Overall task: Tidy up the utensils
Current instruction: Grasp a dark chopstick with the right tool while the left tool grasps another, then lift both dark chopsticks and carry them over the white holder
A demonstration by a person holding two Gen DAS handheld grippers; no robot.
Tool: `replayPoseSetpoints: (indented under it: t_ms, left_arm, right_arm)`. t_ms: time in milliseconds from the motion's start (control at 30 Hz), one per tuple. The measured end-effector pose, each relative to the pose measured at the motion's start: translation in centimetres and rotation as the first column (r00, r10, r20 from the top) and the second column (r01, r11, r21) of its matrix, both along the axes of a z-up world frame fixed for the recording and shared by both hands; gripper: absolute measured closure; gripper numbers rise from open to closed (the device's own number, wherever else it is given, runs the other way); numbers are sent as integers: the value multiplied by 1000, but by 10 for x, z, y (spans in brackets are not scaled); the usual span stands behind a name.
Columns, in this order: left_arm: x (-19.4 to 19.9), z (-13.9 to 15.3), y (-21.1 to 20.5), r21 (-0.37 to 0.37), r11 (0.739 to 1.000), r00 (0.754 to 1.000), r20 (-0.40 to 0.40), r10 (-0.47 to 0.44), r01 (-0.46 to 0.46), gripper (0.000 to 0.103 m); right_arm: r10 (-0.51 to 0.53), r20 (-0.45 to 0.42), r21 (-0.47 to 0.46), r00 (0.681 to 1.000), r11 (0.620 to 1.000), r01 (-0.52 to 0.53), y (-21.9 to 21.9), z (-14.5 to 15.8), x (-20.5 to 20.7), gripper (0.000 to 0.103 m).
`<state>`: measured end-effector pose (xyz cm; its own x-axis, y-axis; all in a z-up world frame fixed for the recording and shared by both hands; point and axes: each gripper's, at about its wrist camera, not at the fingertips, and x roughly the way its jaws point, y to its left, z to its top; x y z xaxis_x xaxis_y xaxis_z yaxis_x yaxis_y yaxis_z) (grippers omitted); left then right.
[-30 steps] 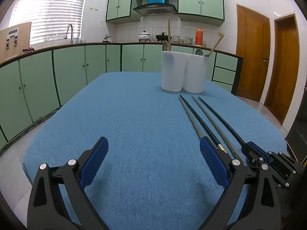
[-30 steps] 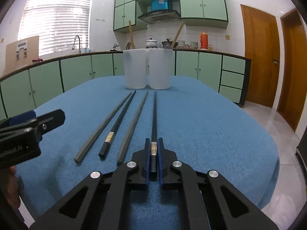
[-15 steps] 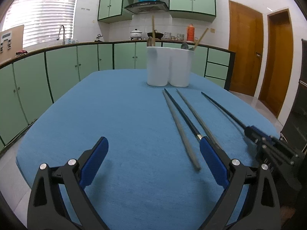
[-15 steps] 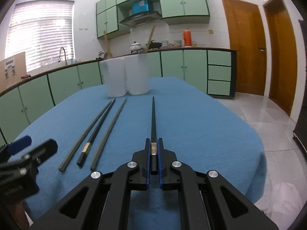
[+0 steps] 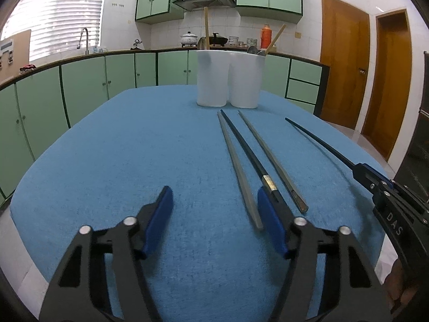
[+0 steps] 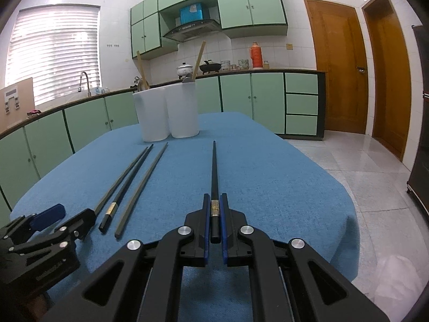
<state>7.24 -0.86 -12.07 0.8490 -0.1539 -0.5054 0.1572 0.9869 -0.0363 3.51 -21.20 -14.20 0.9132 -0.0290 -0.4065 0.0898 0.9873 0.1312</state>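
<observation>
The table (image 5: 112,166) wore a matt, coarse-woven blue cloth. Near its far edge stood smooth white plastic holders (image 5: 228,77) with wooden handles (image 5: 206,26). The black chopstick (image 6: 214,171) looked glossy, with a metallic band.

The left gripper (image 5: 214,214) points forward and slightly down, its blue-padded fingers (image 5: 158,221) closing with nothing pressed between them. The right gripper (image 6: 215,228), angled the same way, has its fingers (image 6: 206,228) clamped tight on a black chopstick (image 6: 214,171).

Blue-clothed table (image 5: 134,147), white holder (image 5: 228,80), seemingly three loose chopsticks (image 5: 264,173)
</observation>
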Motion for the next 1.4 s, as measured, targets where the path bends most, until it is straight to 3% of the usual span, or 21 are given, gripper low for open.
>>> replayPoseSetpoints:
  t_ms: [467,767,1000,1400]
  left_arm:
    - [-4,-2,-20,26,999,1000,15,-25,25,95]
    - [-4,2,-18,0,1000,1000,14,-6,6,97]
    - [-15,28,-11,15,1000,994,108,11,-13,97]
    - [-11,103,3,11,1000,965,263,5,-8,97]
  right_arm:
    - [-8,1,21,1000,1000,8,-7,1,-2,96]
    - [-15,14,20,1000,1000,15,-11,4,-4,96]
    - [-17,62,-20,998,1000,18,-13,17,-6,96]
    - [87,184,-102,979,992,-69,-19,94,4,96]
